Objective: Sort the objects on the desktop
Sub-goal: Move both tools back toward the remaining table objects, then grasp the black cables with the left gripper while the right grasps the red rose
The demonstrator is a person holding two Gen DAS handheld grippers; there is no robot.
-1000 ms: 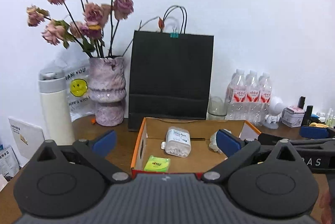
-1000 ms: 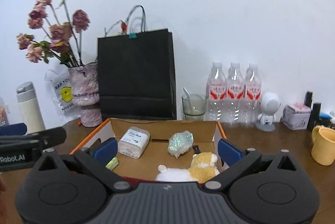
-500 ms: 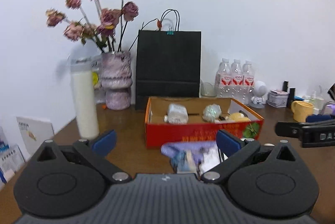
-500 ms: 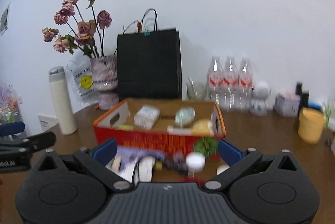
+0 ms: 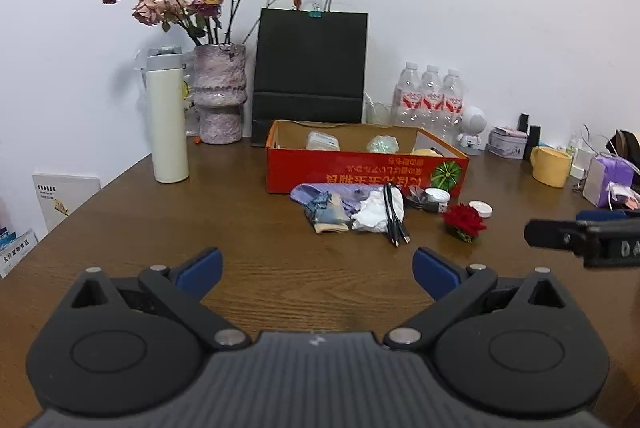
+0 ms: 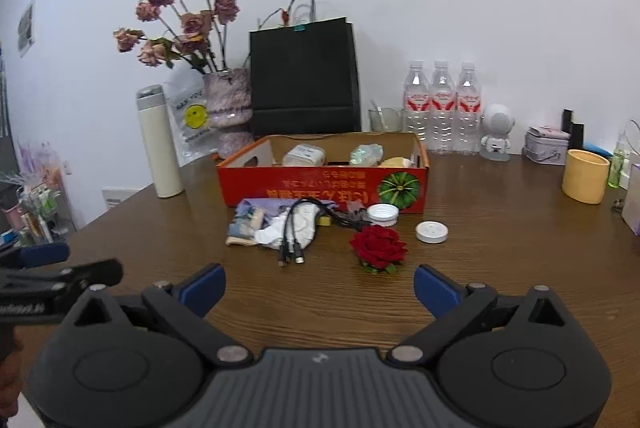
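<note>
Desktop clutter lies in a small heap on the brown wooden counter (image 5: 140, 228), all of it just in front of the red cardboard box (image 6: 320, 183): a lavender and denim cloth bundle (image 5: 324, 203), crumpled white tissue (image 5: 374, 211) with a black multi-head charging cable (image 6: 296, 232) draped over it, a red artificial rose (image 6: 378, 246), and two white round lids (image 6: 431, 231) near the box's front right corner. Inside the box sit a white packet (image 6: 303, 155) and a shiny crinkled wrapper (image 6: 365, 153). The left gripper (image 5: 316, 270) hangs above bare counter, its blue-tipped jaws spread wide and holding nothing, the heap well ahead of them, between them and the box. The right gripper (image 6: 318, 288) has its jaws equally wide apart and unloaded; the rose lies just ahead of them, nearer the right one.
</note>
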